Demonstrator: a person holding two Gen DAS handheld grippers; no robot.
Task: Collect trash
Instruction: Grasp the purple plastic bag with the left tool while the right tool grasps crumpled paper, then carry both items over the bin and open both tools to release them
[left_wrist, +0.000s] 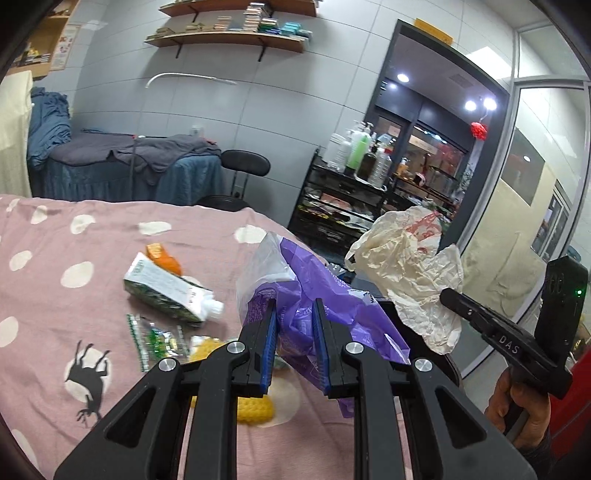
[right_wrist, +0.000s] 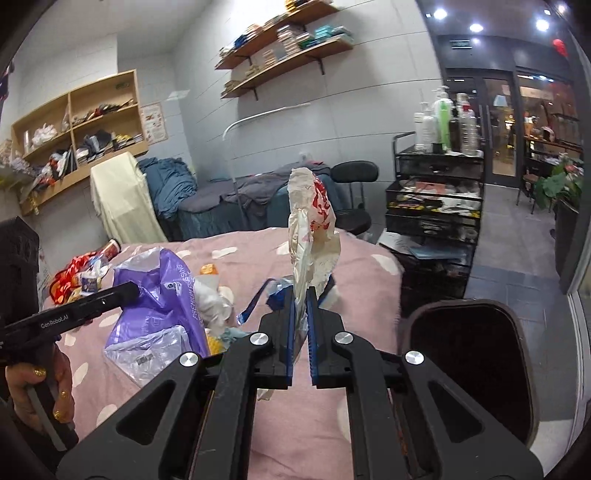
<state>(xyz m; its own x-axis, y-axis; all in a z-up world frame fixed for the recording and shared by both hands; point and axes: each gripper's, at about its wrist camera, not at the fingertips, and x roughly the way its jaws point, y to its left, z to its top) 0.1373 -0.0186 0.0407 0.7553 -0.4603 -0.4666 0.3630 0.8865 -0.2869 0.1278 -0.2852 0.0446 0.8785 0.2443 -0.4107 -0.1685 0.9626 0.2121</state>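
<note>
My left gripper (left_wrist: 294, 310) is closed on a purple and clear plastic bag (left_wrist: 314, 291) and holds it just above the pink bed cover; the bag also shows in the right wrist view (right_wrist: 162, 295). My right gripper (right_wrist: 301, 295) is shut on a crumpled cream wrapper with red print (right_wrist: 314, 229) and holds it upright in the air; the wrapper also shows in the left wrist view (left_wrist: 410, 266). A dark open trash bin (right_wrist: 472, 369) stands at the right of the bed, right of my right gripper.
More trash lies on the pink spotted bed cover (left_wrist: 74, 229): a green and white carton (left_wrist: 166, 291), an orange packet (left_wrist: 162, 256), green wrappers (left_wrist: 155, 341), a yellow knitted item (left_wrist: 255, 408), red packaging (right_wrist: 74, 273). A black cart with bottles (right_wrist: 436, 199) stands beyond the bed.
</note>
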